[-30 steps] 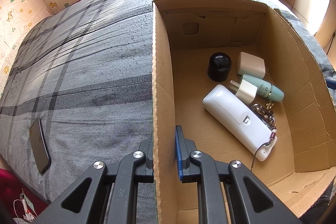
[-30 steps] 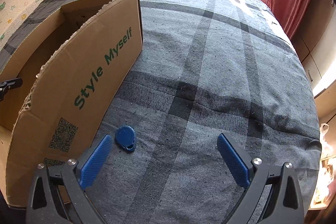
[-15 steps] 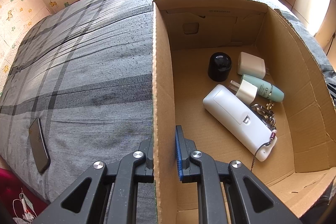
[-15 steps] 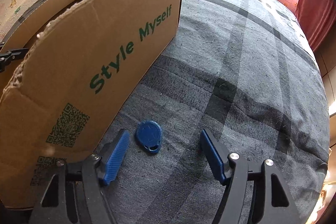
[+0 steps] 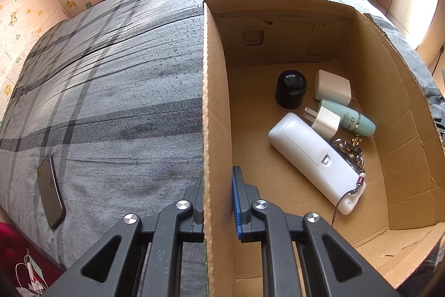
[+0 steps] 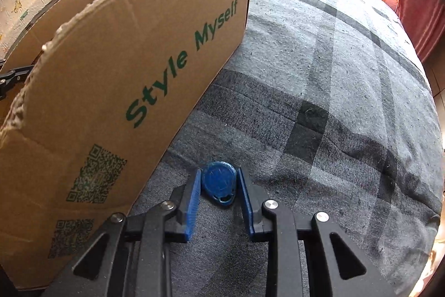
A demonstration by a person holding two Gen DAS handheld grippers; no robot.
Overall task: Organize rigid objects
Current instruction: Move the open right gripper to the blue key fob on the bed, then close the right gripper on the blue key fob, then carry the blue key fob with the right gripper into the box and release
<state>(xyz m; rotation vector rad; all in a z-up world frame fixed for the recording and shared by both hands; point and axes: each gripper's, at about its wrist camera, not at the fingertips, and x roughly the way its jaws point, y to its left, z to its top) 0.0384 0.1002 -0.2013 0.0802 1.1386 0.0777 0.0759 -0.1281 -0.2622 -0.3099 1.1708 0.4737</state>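
Right gripper (image 6: pixel 218 195) is down on the plaid bedspread (image 6: pixel 319 91) with its blue pads either side of the blue key fob (image 6: pixel 219 183), nearly shut; the pads look to be touching the fob's flanks, though I can't be sure the squeeze is complete. The fob lies flat, dead ahead at twelve o'clock, its long axis running along the fingers, narrow looped end pointing back at six, so the grip falls across its short width. The cardboard box (image 6: pixel 133 80) stands just beside it at nine to ten o'clock, and the lift will likely have to clear that torn wall. Left gripper (image 5: pixel 218 199) is clamped tight on the box's near wall (image 5: pixel 215 102), bracing it. Inside, from twelve to two o'clock, lie a black cap (image 5: pixel 290 88), two white plugs (image 5: pixel 332 86), a green tube (image 5: pixel 349 117), a white remote (image 5: pixel 314 157) and a keychain (image 5: pixel 349 151). A phone (image 5: pixel 50 195) lies out at nine o'clock.
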